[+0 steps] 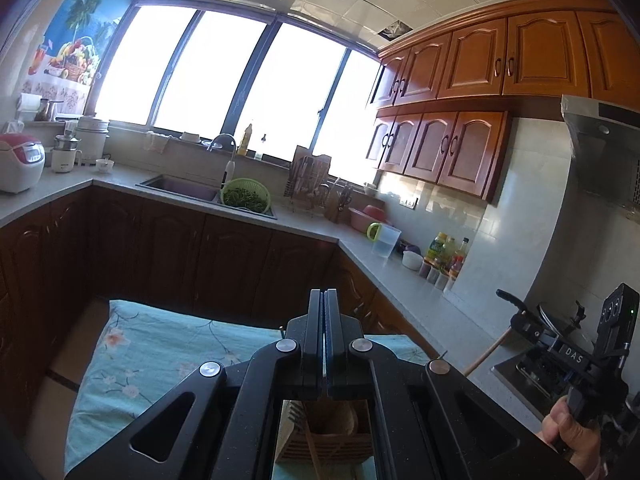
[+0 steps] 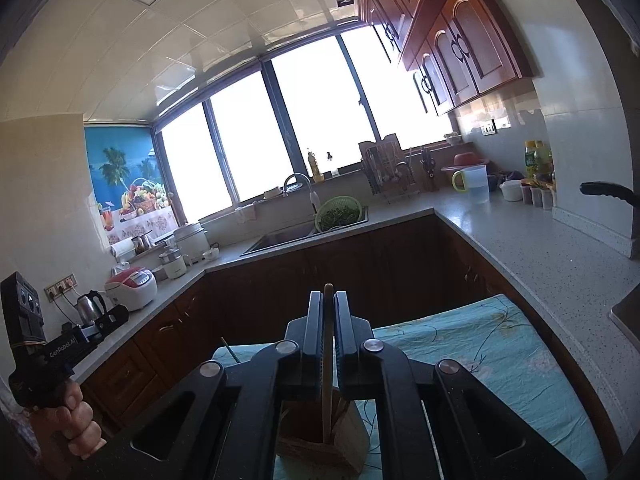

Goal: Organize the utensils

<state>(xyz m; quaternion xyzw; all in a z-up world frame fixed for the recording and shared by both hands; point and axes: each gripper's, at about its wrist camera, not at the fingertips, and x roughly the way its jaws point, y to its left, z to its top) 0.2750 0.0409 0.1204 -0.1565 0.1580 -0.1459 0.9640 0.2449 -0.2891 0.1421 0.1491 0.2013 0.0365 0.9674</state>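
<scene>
The step in hand looks like carrying one utensil to the holder. The right gripper (image 2: pixel 328 300) has its fingers (image 2: pixel 314 320) nearly closed on a thin wooden stick (image 2: pixel 328 360), most likely a chopstick or a slim handle; which, I cannot tell. The stick stands upright between the pads, its top poking just above the fingertips and its lower end reaching down below them towards the holder (image 2: pixel 320 444).

The left gripper (image 1: pixel 324 300) is fully closed with nothing between its fingers. Below and behind them, seen through the gripper's frame, the same holder (image 1: pixel 324 440) sits on a teal flowered cloth (image 1: pixel 152 352), with what looks like a fork's tines and a wooden handle beside it.

The holder is a wooden, ribbed box with an open top, directly beneath the right fingers. Its inner compartments are too shadowed to tell apart.

The next move, I judge, calls for lowering the stick straight down until its end is inside the holder's mouth, then parting the fingers. The tilt matters: a leaning stick could catch the rim or tip the light box.
</scene>
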